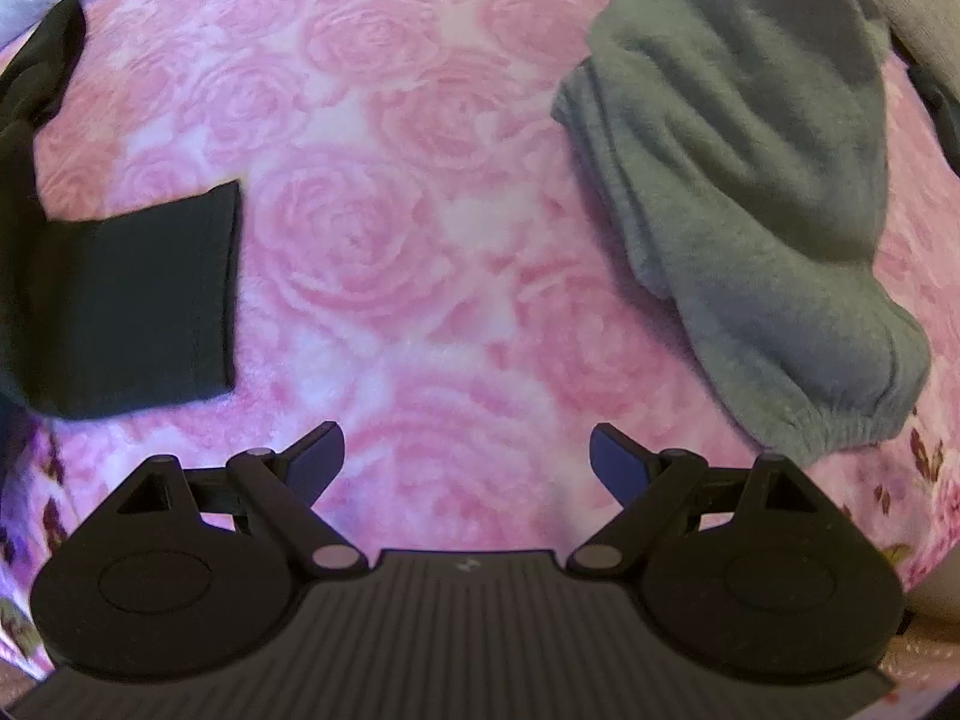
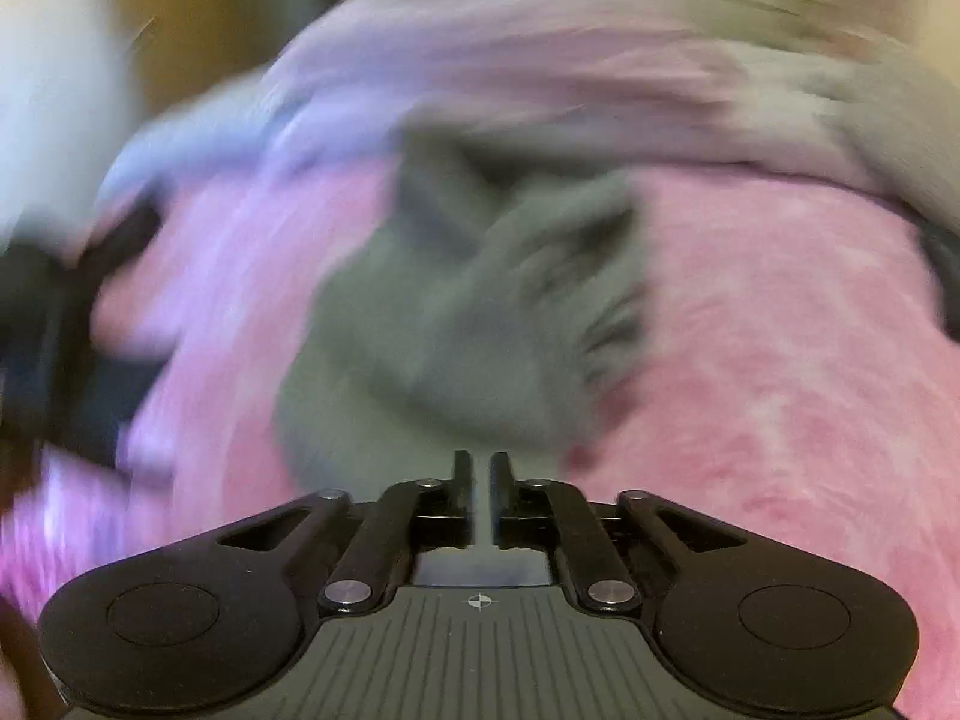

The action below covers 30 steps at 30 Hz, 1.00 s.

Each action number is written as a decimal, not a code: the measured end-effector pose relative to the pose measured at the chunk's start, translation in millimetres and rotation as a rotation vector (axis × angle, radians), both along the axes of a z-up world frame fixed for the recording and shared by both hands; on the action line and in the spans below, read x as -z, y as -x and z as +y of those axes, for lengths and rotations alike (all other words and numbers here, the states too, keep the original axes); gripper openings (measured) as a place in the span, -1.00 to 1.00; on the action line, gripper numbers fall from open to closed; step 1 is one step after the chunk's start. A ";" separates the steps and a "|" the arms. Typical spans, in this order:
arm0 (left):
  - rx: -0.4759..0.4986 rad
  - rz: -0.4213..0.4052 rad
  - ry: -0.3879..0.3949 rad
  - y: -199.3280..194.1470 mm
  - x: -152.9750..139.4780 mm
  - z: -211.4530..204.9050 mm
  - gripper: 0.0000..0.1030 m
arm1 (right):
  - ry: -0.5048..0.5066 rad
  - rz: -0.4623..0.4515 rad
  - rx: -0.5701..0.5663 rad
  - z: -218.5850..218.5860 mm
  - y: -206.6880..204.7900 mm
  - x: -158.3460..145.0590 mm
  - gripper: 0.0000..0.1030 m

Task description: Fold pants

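The grey pants lie bunched on the pink blanket, ahead-right of my wide, empty left gripper, their length running away, while my right gripper pinches their near edge.

One grey pants lies at the frame's right, one folded black garment at left, on one pink blanket. Two grippers show: left, right.
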<state>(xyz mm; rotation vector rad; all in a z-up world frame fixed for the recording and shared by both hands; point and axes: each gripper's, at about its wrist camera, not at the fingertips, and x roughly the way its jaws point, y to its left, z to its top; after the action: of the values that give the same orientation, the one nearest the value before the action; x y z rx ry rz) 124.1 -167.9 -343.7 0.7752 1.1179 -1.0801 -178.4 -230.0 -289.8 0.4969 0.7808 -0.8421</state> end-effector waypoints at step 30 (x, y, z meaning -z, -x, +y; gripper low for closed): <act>-0.111 0.001 0.037 79.7 -18.0 -20.7 0.66 | -0.369 -0.467 0.048 -93.0 138.0 -18.4 -0.79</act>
<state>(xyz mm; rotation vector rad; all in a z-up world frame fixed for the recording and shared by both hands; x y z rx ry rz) 44.4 -188.6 -325.7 0.6752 1.1258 -1.0052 -316.4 -323.0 -271.4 1.0037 0.4896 -0.5905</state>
